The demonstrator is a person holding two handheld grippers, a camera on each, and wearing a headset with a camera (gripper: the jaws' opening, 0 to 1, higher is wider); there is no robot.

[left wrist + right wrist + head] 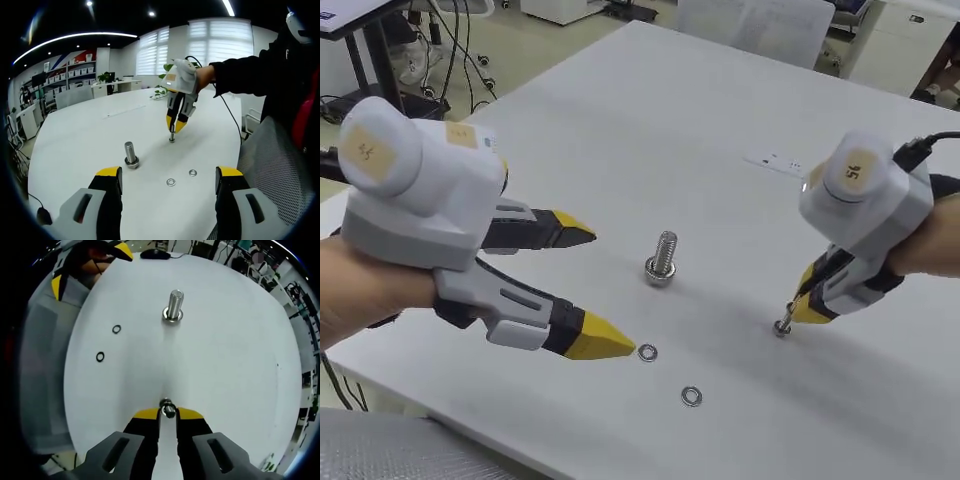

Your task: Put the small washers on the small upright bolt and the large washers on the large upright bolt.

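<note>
The large bolt (662, 256) stands upright mid-table with a washer at its foot, also seen as the large bolt (131, 154) and the large bolt (174, 306). Two small washers (647, 352) (691, 396) lie flat in front of it. My left gripper (605, 290) hovers open just left of them, jaws wide apart and holding nothing. The small bolt (783, 325) stands to the right. My right gripper (802, 308) points down onto its top, jaws nearly together on a small washer (170, 412) at the bolt's tip.
A white round table (650, 140) carries everything. A paper label (775, 163) lies at the far right. The table's near edge runs just below the loose washers. Chairs, desks and cables stand beyond the far side.
</note>
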